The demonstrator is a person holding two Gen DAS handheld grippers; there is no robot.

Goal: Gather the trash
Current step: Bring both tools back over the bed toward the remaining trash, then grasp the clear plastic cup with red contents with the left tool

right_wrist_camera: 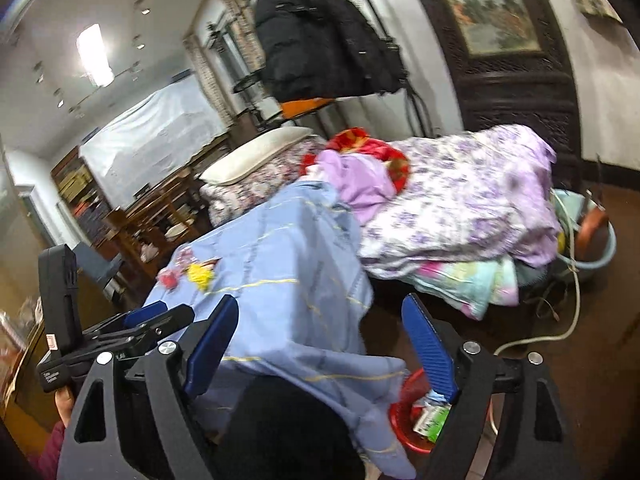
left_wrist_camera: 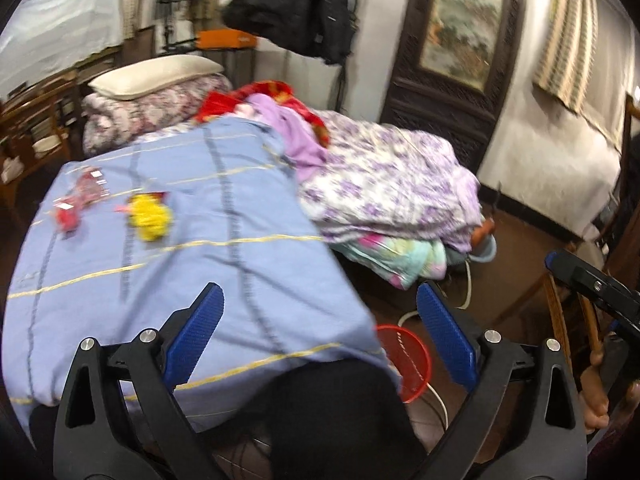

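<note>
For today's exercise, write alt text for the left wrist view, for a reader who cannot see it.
An open left hand-held gripper, holding nothing, points over a blue bedspread where a yellow crumpled wrapper and red wrappers lie. A red basket sits on the floor beside the bed, with heaped floral bedding behind.

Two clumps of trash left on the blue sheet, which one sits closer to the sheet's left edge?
The red and pink wrapper clump. It lies nearest the left edge of the blue sheet; the yellow clump sits beside it, further toward the middle.
</note>
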